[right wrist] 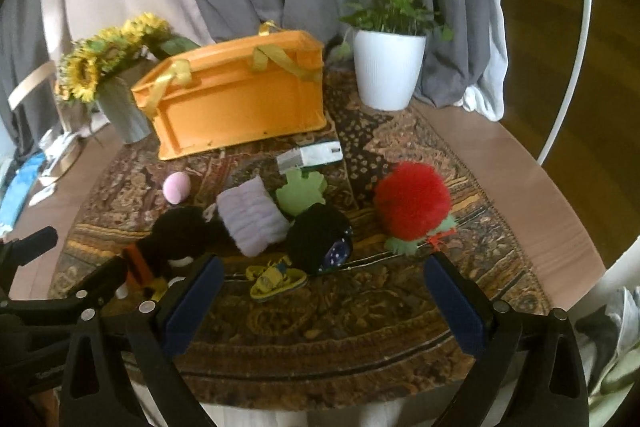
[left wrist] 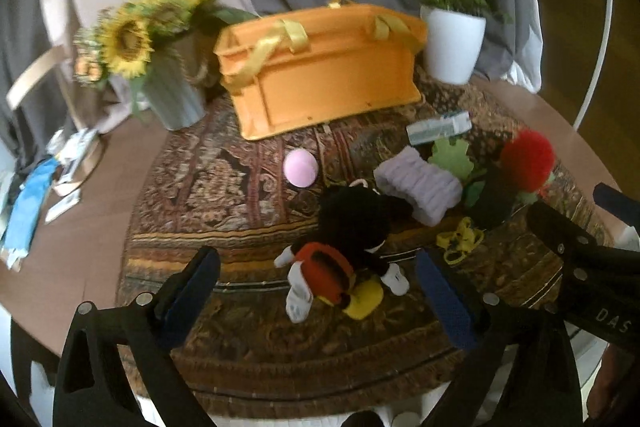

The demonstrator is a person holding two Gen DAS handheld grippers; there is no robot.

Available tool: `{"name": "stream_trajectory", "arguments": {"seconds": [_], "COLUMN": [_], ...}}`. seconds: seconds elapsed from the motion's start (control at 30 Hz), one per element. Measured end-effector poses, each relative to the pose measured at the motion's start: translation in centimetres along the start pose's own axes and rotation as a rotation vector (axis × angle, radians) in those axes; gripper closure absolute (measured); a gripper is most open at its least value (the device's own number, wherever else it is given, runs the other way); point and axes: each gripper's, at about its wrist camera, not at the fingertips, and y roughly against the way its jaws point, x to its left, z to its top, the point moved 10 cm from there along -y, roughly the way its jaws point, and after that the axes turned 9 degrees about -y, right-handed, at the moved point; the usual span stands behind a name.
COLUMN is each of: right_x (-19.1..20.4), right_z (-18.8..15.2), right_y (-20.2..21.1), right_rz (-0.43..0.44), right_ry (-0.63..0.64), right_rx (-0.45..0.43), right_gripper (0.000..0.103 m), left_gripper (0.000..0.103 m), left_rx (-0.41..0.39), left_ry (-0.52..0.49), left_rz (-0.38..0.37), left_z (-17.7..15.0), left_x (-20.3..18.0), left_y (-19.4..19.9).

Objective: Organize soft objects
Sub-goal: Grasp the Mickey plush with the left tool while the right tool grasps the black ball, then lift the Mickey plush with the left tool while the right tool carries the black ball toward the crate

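Both grippers wide open, holding nothing: left gripper has flat blue-padded fingers spread either side of the mouse plush, hovering above it, no contact visible; right gripper spread above bare rug, just short of the yellow strap toy. Plush is fuzzy black with red shorts, white gloves, yellow shoes, lying on its side on the patterned woven rug. Touching it, a ribbed lilac pad, soft and bone-shaped. Beside that, a dark rounded bundle with a starry blue patch, and a flat green felt leaf. Fluffy red pompom with green felt base sits apart to the right. Smooth pink ball alone nearer the orange crate, rigid plastic with yellow ribbon handles, at the rug's far edge. Small box near the crate. White ribbed pot with a plant and sunflowers flank the crate.
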Motion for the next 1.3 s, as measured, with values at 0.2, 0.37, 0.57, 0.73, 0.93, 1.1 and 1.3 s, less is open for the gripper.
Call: {"name": "stream_trajectory", "arguments": {"seconds": [0.2, 0.37, 0.57, 0.73, 0.93, 1.1, 1.3], "right_x": [-0.1, -0.4, -0.7, -0.8, -0.4, 0.1, 0.5], "right_z": [-0.3, -0.2, -0.2, -0.6, -0.5, -1.1, -1.1], "right_y": [-2.8, -4.9, -7.5, -9.3, -10.6, -11.5, -11.7], "right_rz": [-0.038, -0.04, -0.01, 0.008, 0.045, 0.087, 0.103], "right_ry": [-0.033, -0.055, -0.073, -0.071, -0.062, -0.055, -0.037], "right_rx": [0.044, 0.078, 0.131, 0.171, 0.195, 0.242, 0.257], "right_gripper": [0.005, 0.006, 0.013, 0.019, 0.023, 0.04, 0.041], "left_gripper": [0.006, 0.008, 0.013, 0.022, 0.027, 0.033, 0.036], "left_rx": [0.049, 0.096, 0.159, 0.199, 0.23, 0.229, 0.216], "left_ry": [-0.059, -0.073, -0.067, -0.067, -0.059, -0.053, -0.02], "left_rz": [-0.039, -0.077, -0.102, -0.114, -0.11, -0.1, -0.093], "left_z": [0.5, 0.8, 0.5, 0.2, -0.1, -0.1, 0.0], "left_x": [-0.4, -0.9, -1.6, -2.2, -2.4, -2.4, -2.1], "left_y": [-3.3, -5.7, -8.3, -9.9, -11.3, -11.7, -11.4]}}
